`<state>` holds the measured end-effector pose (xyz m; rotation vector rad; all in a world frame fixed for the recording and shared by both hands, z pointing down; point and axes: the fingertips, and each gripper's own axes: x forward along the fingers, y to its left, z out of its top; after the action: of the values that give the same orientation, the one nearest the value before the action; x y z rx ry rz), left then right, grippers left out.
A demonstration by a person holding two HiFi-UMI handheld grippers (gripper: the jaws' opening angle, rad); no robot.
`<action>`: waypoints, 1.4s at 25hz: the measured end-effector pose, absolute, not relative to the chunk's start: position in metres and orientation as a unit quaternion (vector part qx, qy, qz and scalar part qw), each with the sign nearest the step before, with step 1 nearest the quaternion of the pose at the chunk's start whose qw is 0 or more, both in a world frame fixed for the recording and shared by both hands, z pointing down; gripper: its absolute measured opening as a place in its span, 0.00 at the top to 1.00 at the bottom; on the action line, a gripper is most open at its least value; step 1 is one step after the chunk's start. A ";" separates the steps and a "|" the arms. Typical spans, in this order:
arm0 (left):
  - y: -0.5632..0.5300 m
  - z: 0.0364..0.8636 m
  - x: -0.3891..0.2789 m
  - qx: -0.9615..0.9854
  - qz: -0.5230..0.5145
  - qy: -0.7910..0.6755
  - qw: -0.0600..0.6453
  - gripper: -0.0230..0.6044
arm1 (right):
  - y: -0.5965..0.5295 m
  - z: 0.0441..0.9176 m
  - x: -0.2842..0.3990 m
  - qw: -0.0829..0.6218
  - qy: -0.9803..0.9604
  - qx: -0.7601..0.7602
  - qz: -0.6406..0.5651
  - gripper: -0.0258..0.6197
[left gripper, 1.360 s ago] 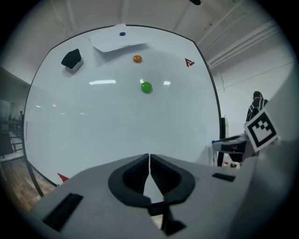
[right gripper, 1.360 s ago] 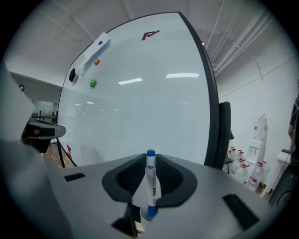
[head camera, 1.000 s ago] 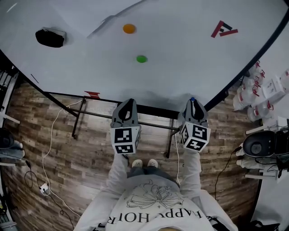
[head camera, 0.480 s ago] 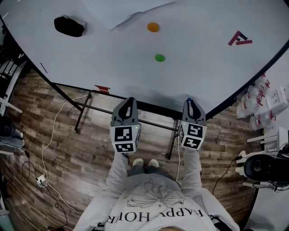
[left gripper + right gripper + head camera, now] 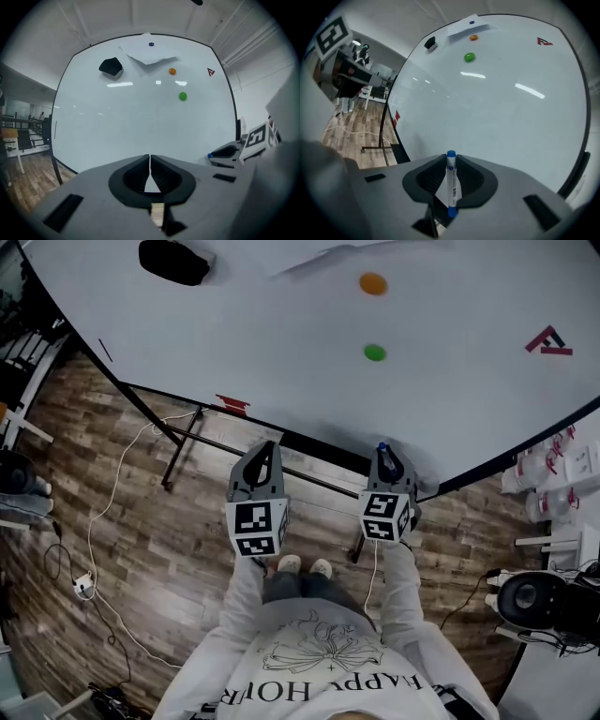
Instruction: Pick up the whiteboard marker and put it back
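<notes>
In the head view, your left gripper (image 5: 266, 454) and right gripper (image 5: 383, 454) are held side by side in front of the lower edge of the whiteboard (image 5: 281, 343), above the wooden floor (image 5: 141, 521). The blue tip of the whiteboard marker (image 5: 382, 445) pokes out past the right jaws, close to the board's dark frame. Up on the board sit a green magnet (image 5: 375, 352), an orange magnet (image 5: 373, 283) and a black eraser (image 5: 174, 261), all well apart from both grippers. In the left gripper view, your left jaws are pressed together at the tips with nothing between them, facing the bare board. In the right gripper view, your right jaws are clamped on the whiteboard marker (image 5: 451, 185). It lies lengthwise along them, centred in the gap, with its blue cap just beyond the tips, pointing toward the board.
</notes>
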<state>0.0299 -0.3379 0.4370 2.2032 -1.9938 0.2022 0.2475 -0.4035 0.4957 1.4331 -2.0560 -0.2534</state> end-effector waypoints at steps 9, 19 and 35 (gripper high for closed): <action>-0.328 0.466 -0.003 0.712 0.085 -0.689 0.109 0.95 | -0.411 0.569 0.212 0.407 -0.774 0.463 -0.147 0.86; -0.320 0.489 -0.018 0.698 0.099 -0.697 0.129 0.95 | -0.420 0.624 0.186 0.445 -0.778 0.415 -0.158 0.85; -0.329 0.489 -0.012 0.705 0.099 -0.691 0.127 0.95 | -0.418 0.606 0.186 0.379 -0.799 0.456 -0.098 0.78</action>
<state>-0.0116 -0.3288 0.4889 2.0515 -2.0108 0.2871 0.1857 -0.4179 0.6056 1.1660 -2.0411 -0.2494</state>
